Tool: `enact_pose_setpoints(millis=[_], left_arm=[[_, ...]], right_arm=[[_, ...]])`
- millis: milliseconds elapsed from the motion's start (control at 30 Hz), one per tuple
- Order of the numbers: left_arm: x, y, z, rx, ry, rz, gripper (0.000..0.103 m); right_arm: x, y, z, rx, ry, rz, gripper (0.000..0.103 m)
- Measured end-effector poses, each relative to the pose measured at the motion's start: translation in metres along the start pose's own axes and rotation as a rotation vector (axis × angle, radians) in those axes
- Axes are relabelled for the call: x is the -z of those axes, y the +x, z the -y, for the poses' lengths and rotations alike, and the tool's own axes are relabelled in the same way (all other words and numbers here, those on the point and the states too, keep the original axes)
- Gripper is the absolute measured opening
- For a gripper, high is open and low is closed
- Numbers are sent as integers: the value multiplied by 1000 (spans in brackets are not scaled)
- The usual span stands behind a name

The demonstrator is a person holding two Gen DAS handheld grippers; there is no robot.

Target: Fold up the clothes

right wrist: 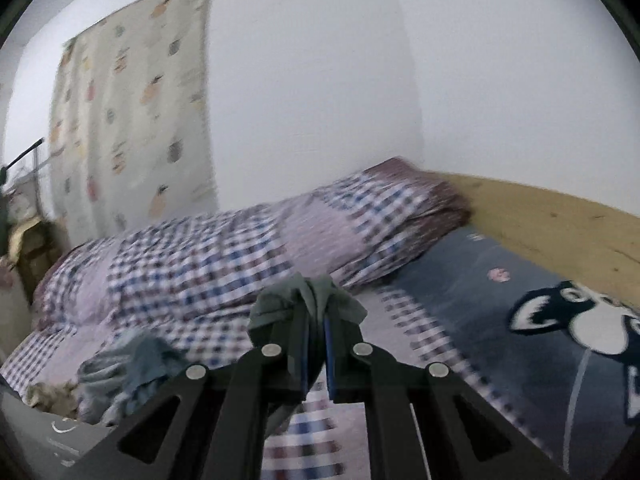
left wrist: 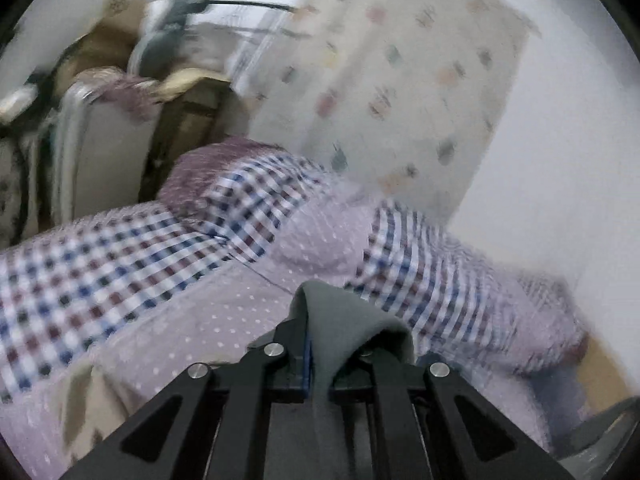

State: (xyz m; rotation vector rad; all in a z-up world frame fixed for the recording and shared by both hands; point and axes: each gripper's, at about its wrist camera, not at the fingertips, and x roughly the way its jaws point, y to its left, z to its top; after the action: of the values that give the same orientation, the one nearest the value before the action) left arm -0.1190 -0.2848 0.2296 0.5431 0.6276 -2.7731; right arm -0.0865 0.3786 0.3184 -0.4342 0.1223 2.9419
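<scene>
A grey garment (left wrist: 344, 316) is pinched in my left gripper (left wrist: 320, 344), which is shut on a fold of it; the cloth drapes over the right finger and hangs down between the arms. In the right wrist view my right gripper (right wrist: 316, 332) is shut on a bunched edge of the same kind of grey garment (right wrist: 308, 296), which spills over both fingertips. Both grippers are held up above the bed. The rest of the garment hangs below, out of sight.
A checked and dotted purple quilt (right wrist: 192, 264) lies bunched on the bed. A dark blanket with a cartoon figure (right wrist: 560, 320) lies at right by the wooden bed board (right wrist: 560, 224). Blue-grey clothes (right wrist: 132, 368) lie at lower left. A patterned curtain (left wrist: 400, 80) and cluttered furniture (left wrist: 120, 100) stand behind.
</scene>
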Motion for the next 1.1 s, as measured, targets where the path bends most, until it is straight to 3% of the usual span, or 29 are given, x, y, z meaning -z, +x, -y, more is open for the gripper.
enact_pose_setpoints(millis=[200, 233, 300, 333, 367, 400, 500, 533, 667, 867, 967, 1100], left_arm=[[36, 60, 42, 12, 1, -170, 9], [43, 64, 43, 7, 9, -197, 18], [58, 71, 45, -1, 29, -247, 46], [65, 74, 45, -5, 38, -273, 71], [71, 75, 43, -3, 42, -295, 87], [78, 72, 38, 6, 40, -316, 88], [94, 65, 16, 51, -5, -400, 88], [100, 59, 9, 66, -21, -418, 88], [115, 23, -23, 117, -52, -435, 88], [116, -68, -68, 202, -107, -360, 88], [108, -130, -84, 226, -77, -281, 88], [94, -217, -107, 251, -49, -164, 88]], right_arm=[[28, 31, 35, 104, 1, -103, 6], [36, 38, 38, 115, -5, -124, 6], [55, 56, 42, 132, -9, -193, 8], [65, 66, 43, 141, -15, -234, 10], [74, 75, 44, 143, -20, -279, 11], [84, 83, 44, 144, -26, -325, 15], [114, 103, 51, 114, -15, -489, 46], [122, 101, 53, 93, -16, -525, 50], [153, 89, 60, 7, -28, -647, 54], [190, 16, 70, -144, 20, -701, 61], [209, -37, 70, -245, 52, -697, 61], [238, -114, 54, -387, -4, -701, 61]])
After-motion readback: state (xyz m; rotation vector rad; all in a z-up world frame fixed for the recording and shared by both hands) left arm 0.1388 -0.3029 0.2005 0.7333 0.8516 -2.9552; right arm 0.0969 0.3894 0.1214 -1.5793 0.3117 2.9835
